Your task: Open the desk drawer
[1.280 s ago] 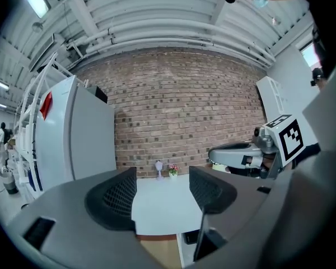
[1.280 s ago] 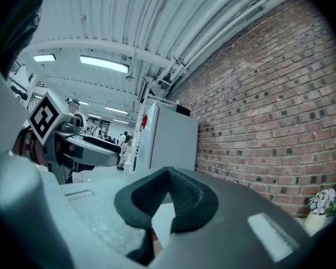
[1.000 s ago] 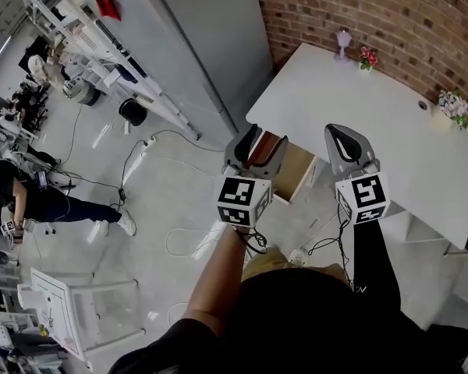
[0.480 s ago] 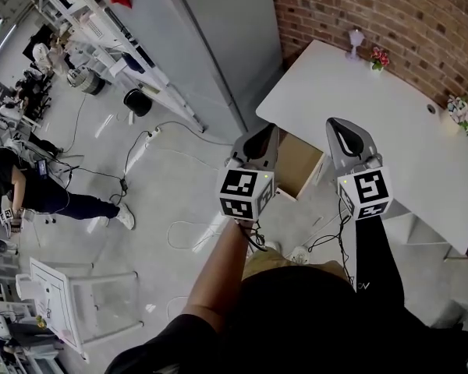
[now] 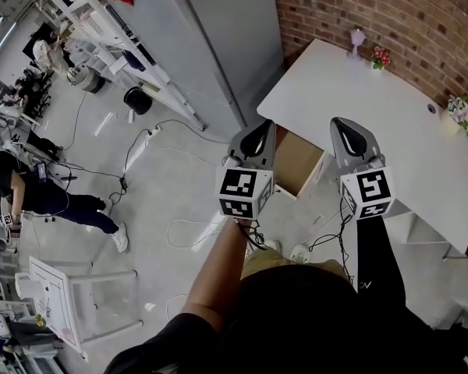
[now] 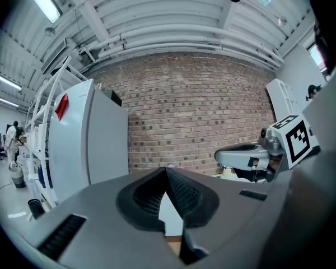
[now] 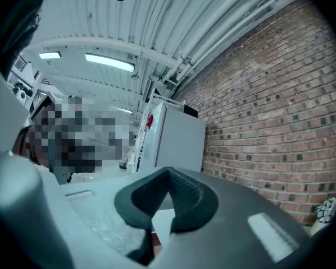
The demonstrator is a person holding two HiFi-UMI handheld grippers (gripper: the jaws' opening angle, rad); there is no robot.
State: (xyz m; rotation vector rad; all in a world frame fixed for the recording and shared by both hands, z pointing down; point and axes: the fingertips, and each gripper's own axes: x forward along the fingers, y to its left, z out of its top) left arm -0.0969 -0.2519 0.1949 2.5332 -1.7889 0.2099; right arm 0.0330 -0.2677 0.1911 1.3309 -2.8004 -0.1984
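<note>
Grey fingers of the left gripper, spread a second ago, are now clenched on nothing. The right gripper stays clenched and empty. Just beyond, the wooden drawer still stands pulled out under the white desk.

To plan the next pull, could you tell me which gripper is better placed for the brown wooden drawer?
Probably left: the left gripper, shut, overlaps the open brown wooden drawer; the right gripper sits beside it, by the white desk.

The brick wall looks rough, the white desk smooth and matt, the drawer wooden.
</note>
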